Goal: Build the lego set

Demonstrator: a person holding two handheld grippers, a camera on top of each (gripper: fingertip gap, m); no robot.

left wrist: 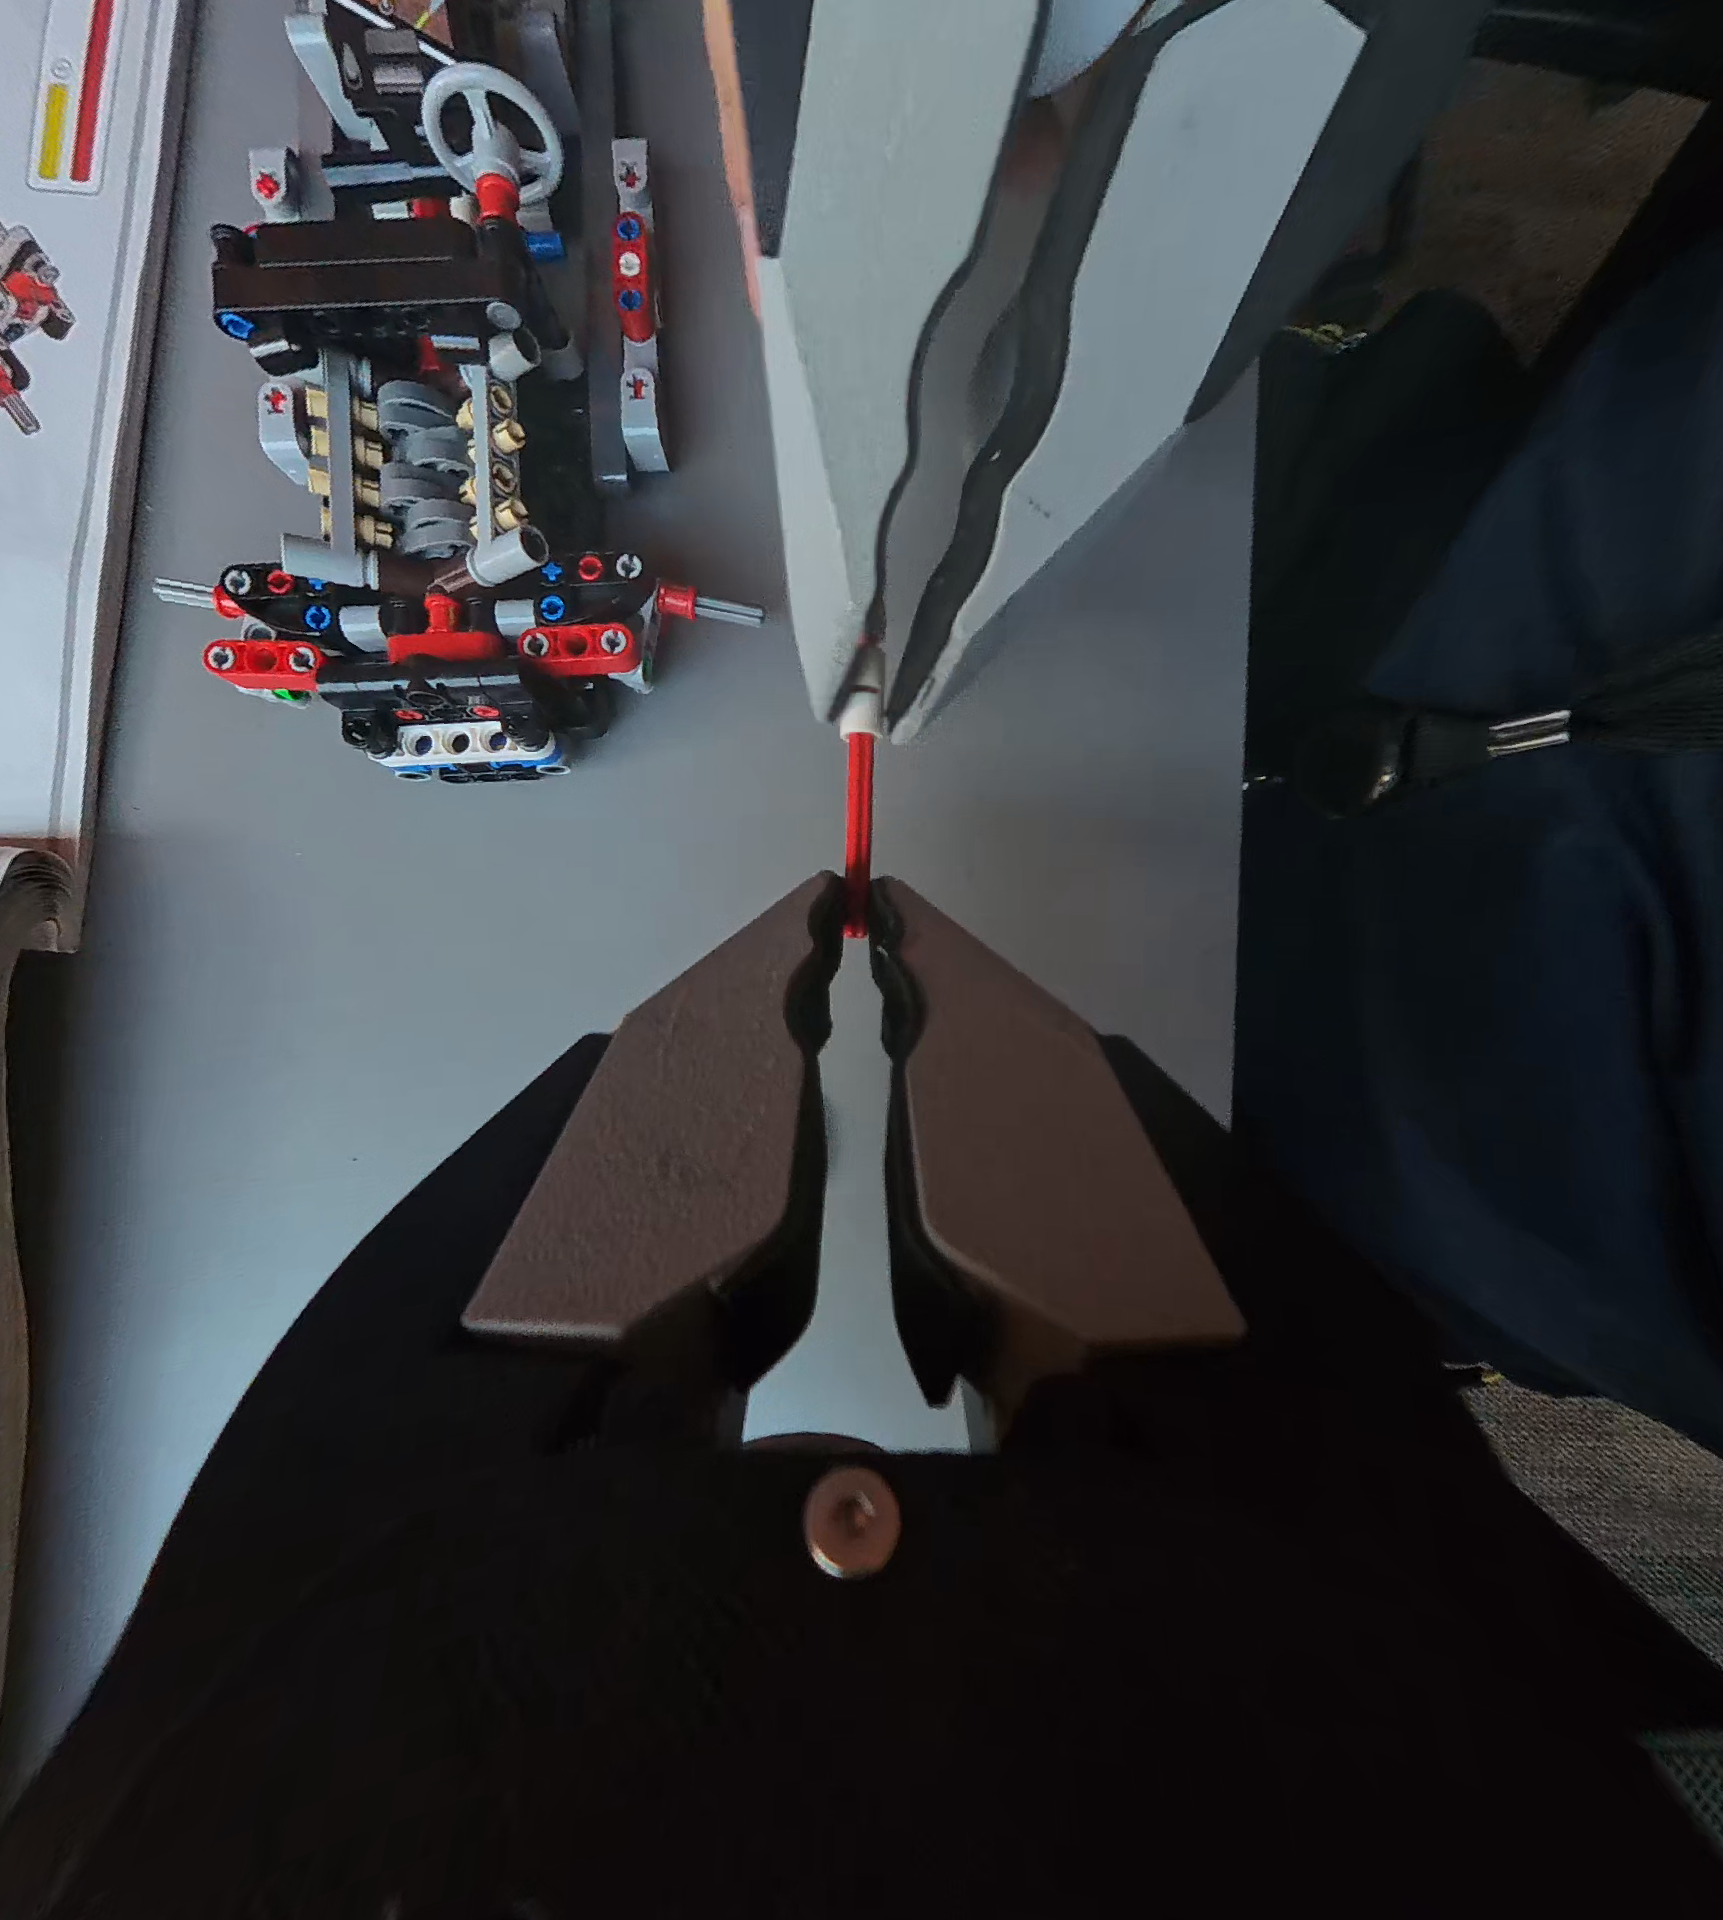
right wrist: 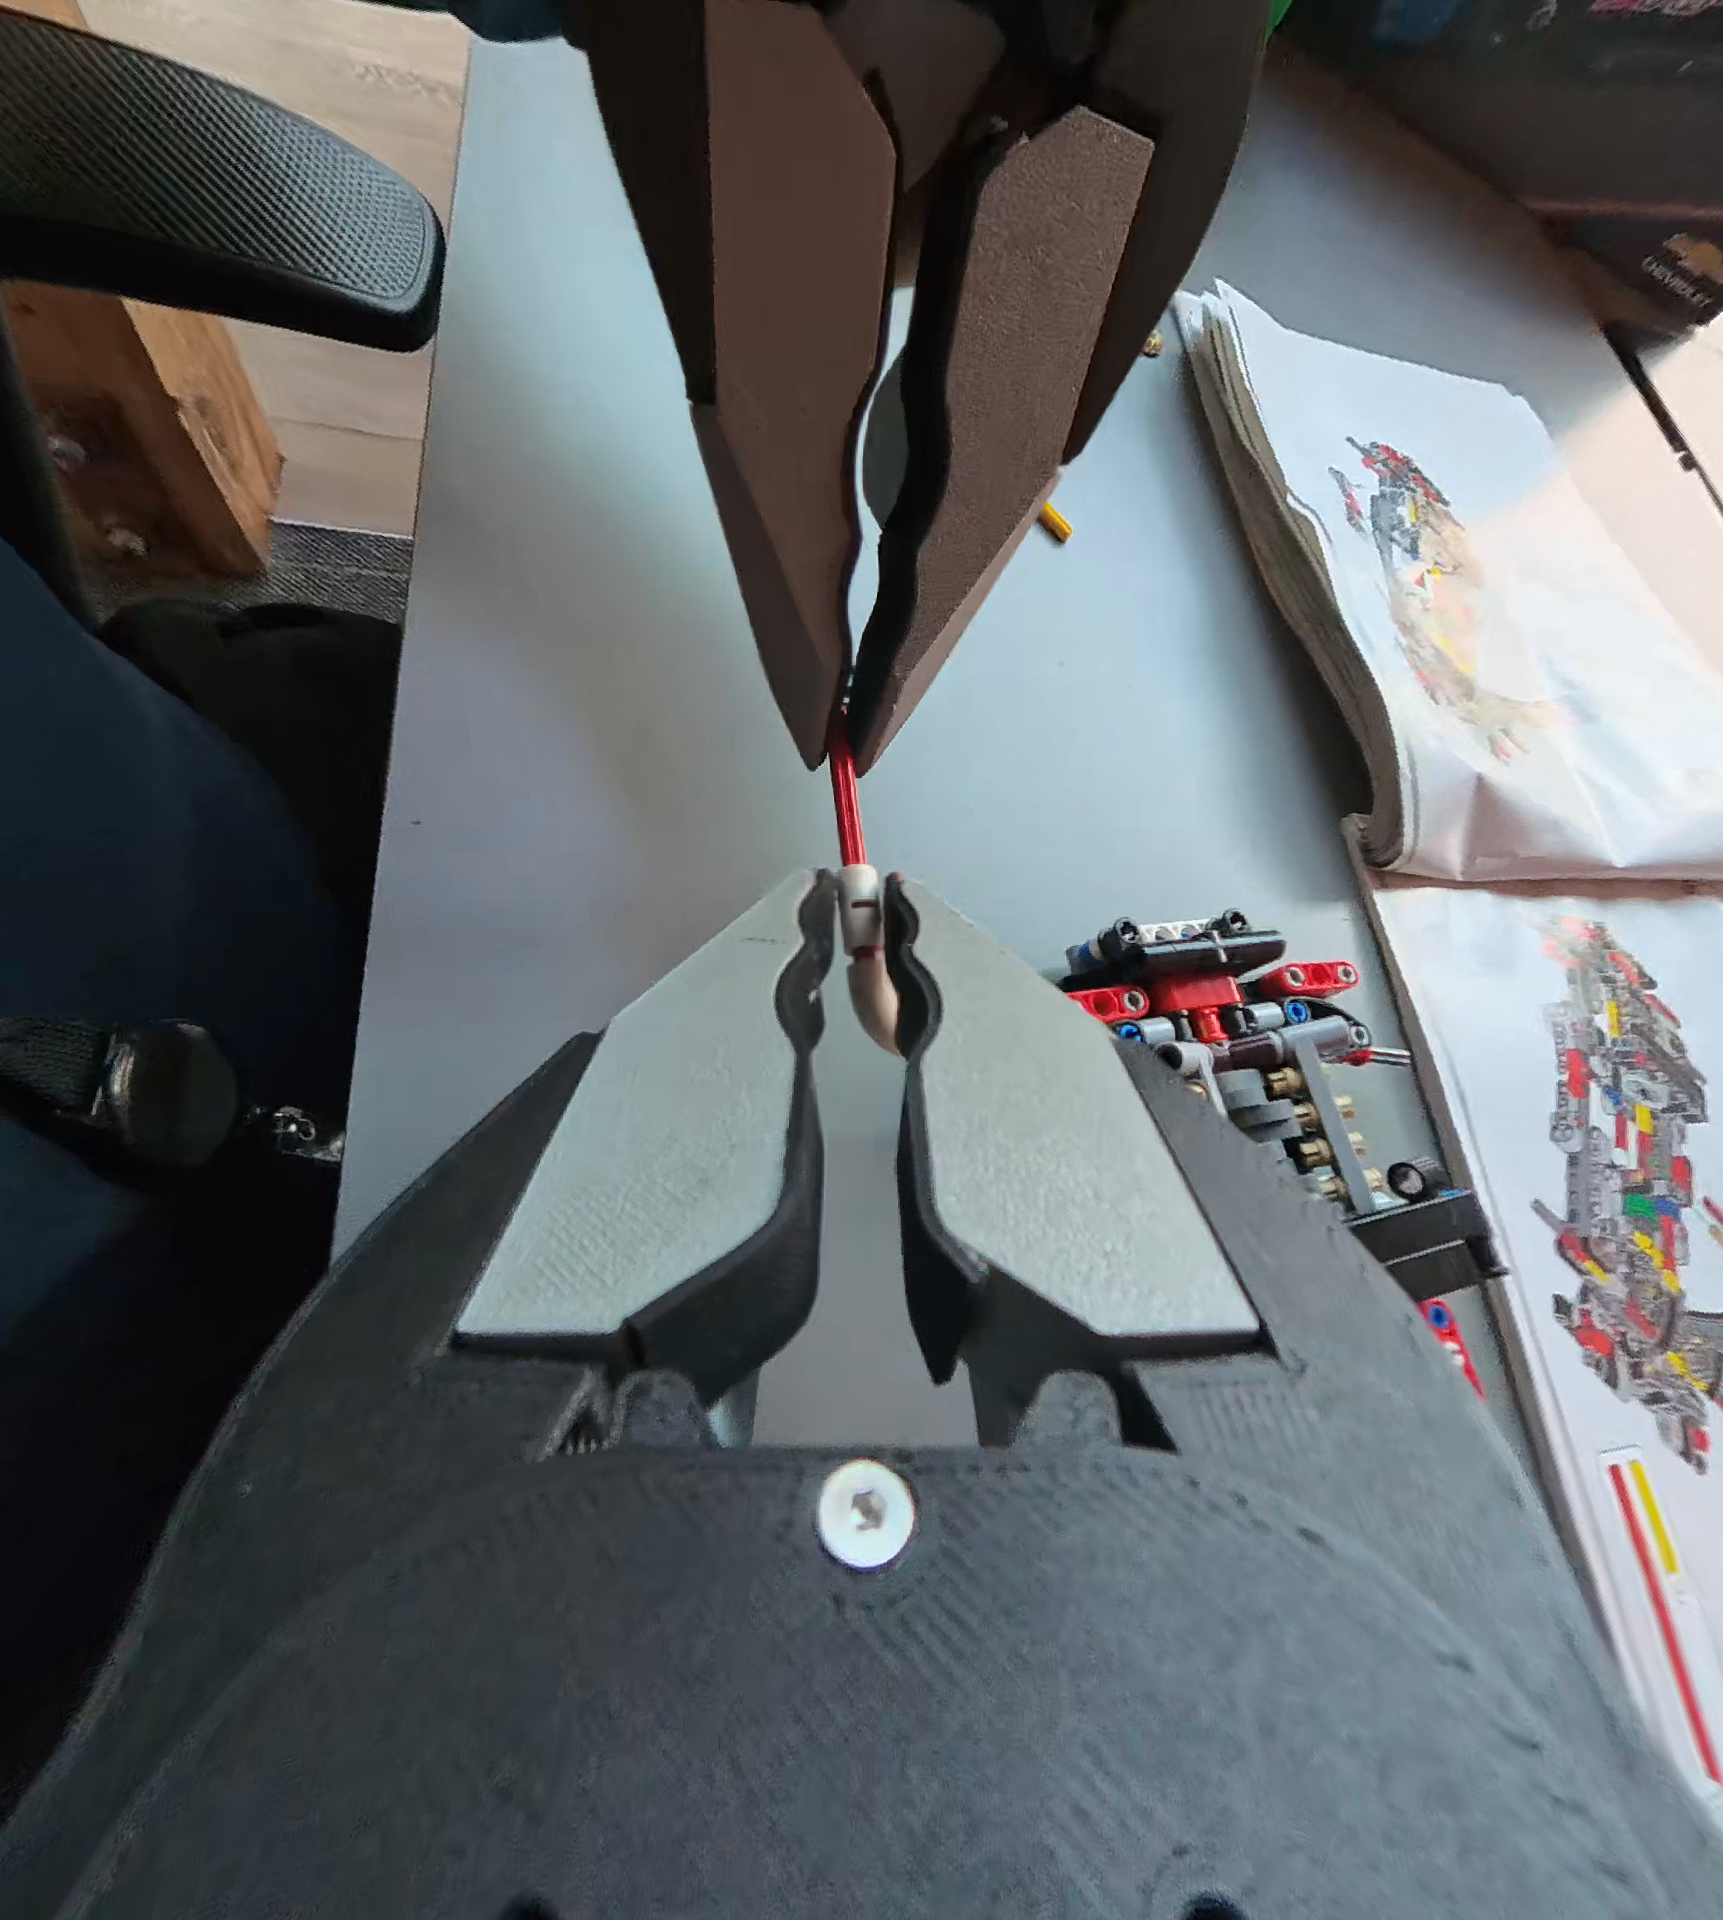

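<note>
On the grey table (left wrist: 421,1039), right of the part-built brick car chassis (left wrist: 421,436), the two grippers meet nose to nose. The left gripper (left wrist: 858,914) pinches the red axle's (left wrist: 858,810) near end; the right gripper (right wrist: 859,914) clamps a small white connector (right wrist: 858,899) at the axle's far end, in line with it.

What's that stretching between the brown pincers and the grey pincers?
A thin red plastic rod, one end clamped in the brown left gripper, the other in a white sleeve within the grey right gripper. Both views show it.
</note>
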